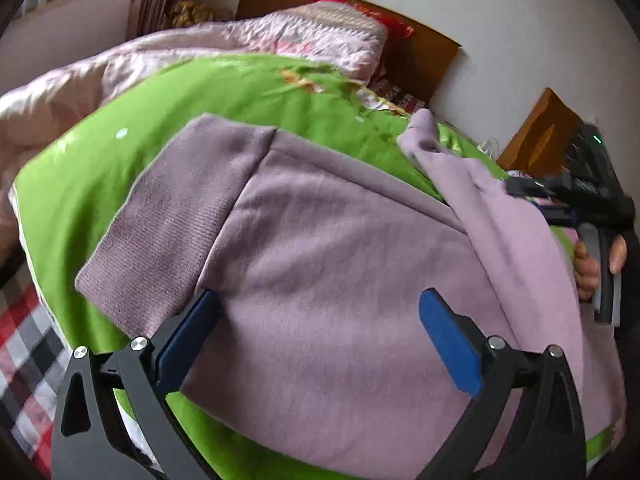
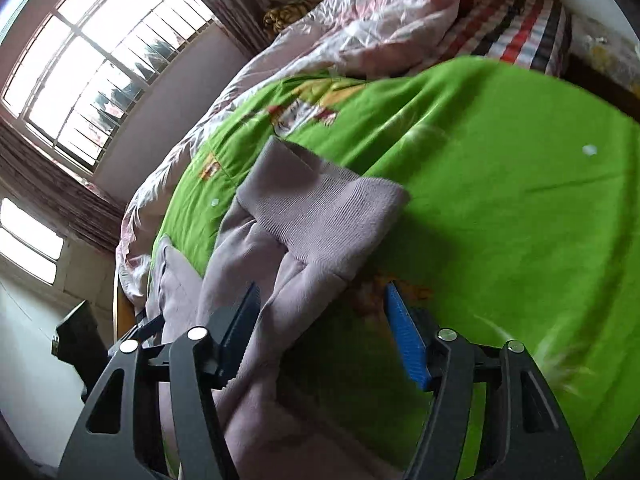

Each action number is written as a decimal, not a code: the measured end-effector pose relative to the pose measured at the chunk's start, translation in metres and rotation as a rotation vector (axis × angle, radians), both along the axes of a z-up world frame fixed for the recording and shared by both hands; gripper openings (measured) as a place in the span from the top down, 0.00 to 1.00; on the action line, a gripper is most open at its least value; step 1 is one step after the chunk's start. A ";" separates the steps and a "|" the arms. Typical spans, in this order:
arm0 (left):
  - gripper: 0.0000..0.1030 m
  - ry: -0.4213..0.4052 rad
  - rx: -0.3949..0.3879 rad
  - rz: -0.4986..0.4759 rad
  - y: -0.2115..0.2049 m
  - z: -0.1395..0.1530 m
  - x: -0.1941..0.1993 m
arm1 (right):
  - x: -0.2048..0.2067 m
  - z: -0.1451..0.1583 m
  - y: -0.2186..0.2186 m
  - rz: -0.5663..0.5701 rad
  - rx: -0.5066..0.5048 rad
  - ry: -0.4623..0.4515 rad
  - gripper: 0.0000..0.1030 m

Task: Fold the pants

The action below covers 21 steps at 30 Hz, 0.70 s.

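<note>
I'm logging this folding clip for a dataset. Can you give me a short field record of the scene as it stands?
garment: lilac pants, ribbed waistband flat
surface: green blanket on a bed
left gripper: open, astride the pants
right gripper: open, pants edge between its fingers
background: pink quilt, window

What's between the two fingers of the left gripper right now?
In the left wrist view, the pants fill the gap of the open left gripper: lilac fabric lies flat there on the green sheet, with the ribbed waistband by the left finger.
</note>
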<state>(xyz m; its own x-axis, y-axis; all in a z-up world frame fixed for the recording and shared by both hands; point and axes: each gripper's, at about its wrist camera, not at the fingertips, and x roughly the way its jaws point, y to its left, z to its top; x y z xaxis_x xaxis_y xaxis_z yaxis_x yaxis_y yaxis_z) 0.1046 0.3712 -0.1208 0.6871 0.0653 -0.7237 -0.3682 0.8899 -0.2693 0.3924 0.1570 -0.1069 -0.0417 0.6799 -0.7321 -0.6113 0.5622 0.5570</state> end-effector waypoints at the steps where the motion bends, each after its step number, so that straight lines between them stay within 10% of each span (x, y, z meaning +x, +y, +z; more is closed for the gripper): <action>1: 0.02 -0.005 0.005 0.003 -0.001 0.005 -0.005 | 0.000 0.000 0.004 -0.001 0.006 -0.003 0.76; 6: 0.02 -0.130 -0.043 0.132 0.016 0.034 -0.062 | -0.047 0.065 0.040 0.098 0.069 -0.282 0.86; 11: 0.02 -0.223 -0.227 0.295 0.051 0.021 -0.114 | -0.162 0.103 0.135 0.475 0.093 -0.353 0.80; 14: 0.02 -0.221 -0.265 0.342 0.055 0.014 -0.129 | -0.206 0.086 0.172 0.667 0.065 -0.298 0.23; 21: 0.04 -0.285 -0.325 0.256 0.048 0.017 -0.133 | -0.155 0.080 0.170 0.515 0.103 -0.335 0.51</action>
